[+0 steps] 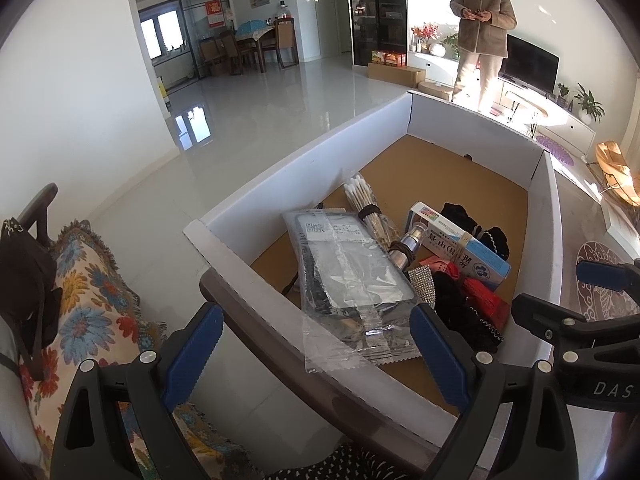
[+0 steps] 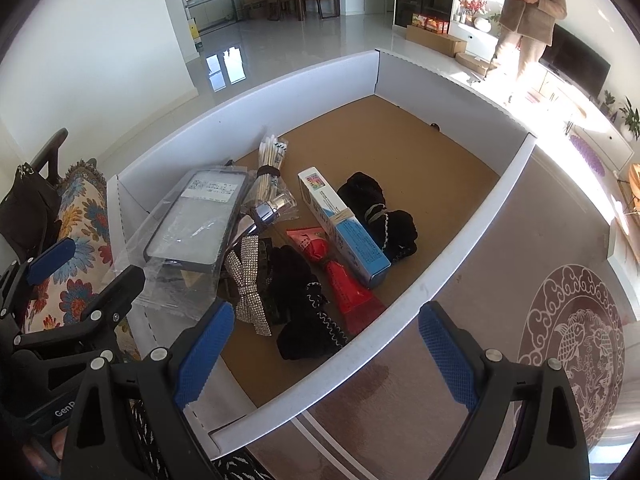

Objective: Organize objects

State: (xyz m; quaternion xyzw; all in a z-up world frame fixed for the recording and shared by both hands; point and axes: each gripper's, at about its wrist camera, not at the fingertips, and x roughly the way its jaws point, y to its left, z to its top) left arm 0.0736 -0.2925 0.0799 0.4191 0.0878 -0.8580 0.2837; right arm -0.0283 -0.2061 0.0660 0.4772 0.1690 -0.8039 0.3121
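Observation:
A white-walled box with a brown cardboard floor holds the clutter. A phone case in a clear bag leans at its near left, beside a bundle of cotton swabs and a small silver bottle. A blue-and-white carton, a red tube, a rhinestone bow and black scrunchies lie in the middle. My left gripper hovers open over the box's near wall and the bag's end. My right gripper hangs open over the box's near edge, holding nothing.
A person stands at the back right near a TV. A floral cushion and a black bag sit left of the box. A patterned carpet lies to the right. The far half of the box floor is bare.

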